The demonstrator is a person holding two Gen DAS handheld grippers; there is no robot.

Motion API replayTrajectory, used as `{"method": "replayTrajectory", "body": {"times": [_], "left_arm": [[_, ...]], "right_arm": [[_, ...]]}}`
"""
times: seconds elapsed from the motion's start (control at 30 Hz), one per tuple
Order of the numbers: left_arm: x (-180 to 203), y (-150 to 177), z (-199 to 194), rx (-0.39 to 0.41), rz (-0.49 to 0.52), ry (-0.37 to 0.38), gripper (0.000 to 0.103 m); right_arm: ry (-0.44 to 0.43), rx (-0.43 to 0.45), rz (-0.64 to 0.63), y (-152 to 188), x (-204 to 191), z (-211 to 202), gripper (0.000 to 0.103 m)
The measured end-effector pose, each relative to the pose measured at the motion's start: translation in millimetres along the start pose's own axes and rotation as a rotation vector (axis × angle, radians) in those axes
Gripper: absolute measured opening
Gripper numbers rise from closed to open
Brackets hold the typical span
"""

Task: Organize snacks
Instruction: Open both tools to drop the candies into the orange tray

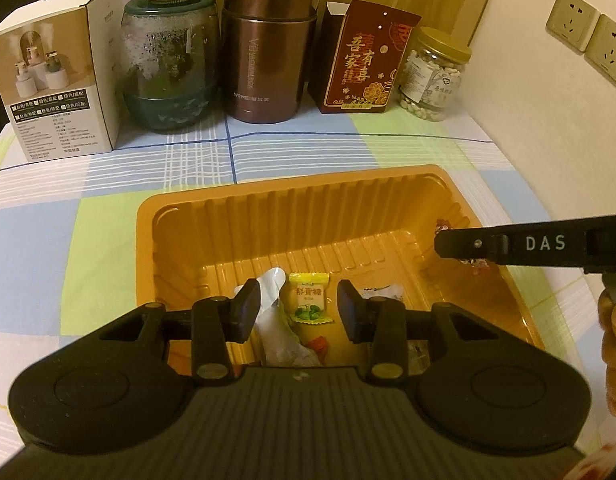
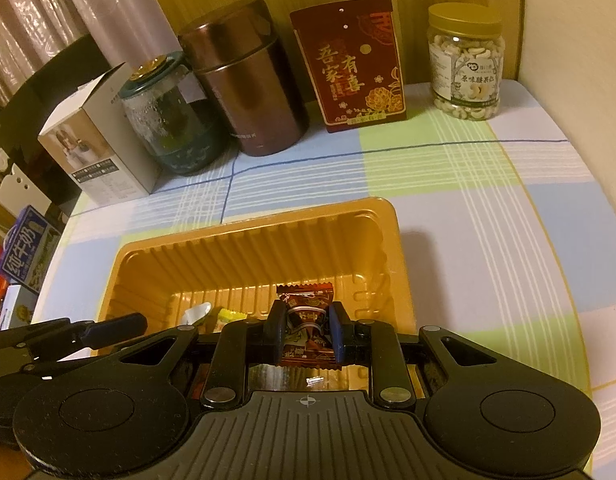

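An orange plastic tray [image 1: 268,216] sits on the checked tablecloth and also shows in the right wrist view [image 2: 244,248]. In it lie a yellow wrapped candy [image 1: 310,302], a white wrapper [image 1: 276,320] and other small snacks. My left gripper [image 1: 298,314] is open and empty, just above the tray's near part. My right gripper [image 2: 306,330] is shut on a brown wrapped candy [image 2: 306,320] and holds it over the tray's right side. In the left wrist view the right gripper [image 1: 448,242] comes in from the right over the tray.
At the back stand a white carton [image 1: 60,80], a teal glass jar [image 1: 170,60], a brown vacuum flask [image 1: 268,40], a red gift box [image 1: 364,64] and a jar of cashews [image 1: 432,76]. A wall with sockets [image 1: 588,36] is at the right. A milk carton [image 2: 24,256] stands beyond the table's left edge.
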State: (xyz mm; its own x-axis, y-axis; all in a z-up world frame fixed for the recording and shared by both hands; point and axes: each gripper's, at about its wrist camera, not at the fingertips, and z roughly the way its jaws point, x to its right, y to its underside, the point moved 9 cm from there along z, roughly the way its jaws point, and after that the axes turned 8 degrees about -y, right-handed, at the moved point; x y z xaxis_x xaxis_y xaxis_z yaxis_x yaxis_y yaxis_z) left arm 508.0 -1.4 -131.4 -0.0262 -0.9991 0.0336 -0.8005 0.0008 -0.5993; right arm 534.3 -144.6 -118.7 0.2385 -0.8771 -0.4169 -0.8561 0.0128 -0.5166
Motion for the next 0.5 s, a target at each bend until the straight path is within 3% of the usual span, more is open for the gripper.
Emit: {"method": "replayTrajectory", "body": {"times": [0.1, 0.2, 0.5], "left_arm": [[0, 1, 0, -0.003, 0.002, -0.003, 0.042], [-2, 2, -1, -0.001, 0.004, -0.009, 0.048], [-6, 4, -9, 0.008, 0.010, -0.028, 0.062]], "right_arm": [[-0.010, 0.015, 0.013, -2, 0, 1, 0.027], [-0.043, 0.032, 0.051, -4, 2, -1, 0.054], [-0.032, 0.042, 0.065, -2, 7, -11, 0.055]]}}
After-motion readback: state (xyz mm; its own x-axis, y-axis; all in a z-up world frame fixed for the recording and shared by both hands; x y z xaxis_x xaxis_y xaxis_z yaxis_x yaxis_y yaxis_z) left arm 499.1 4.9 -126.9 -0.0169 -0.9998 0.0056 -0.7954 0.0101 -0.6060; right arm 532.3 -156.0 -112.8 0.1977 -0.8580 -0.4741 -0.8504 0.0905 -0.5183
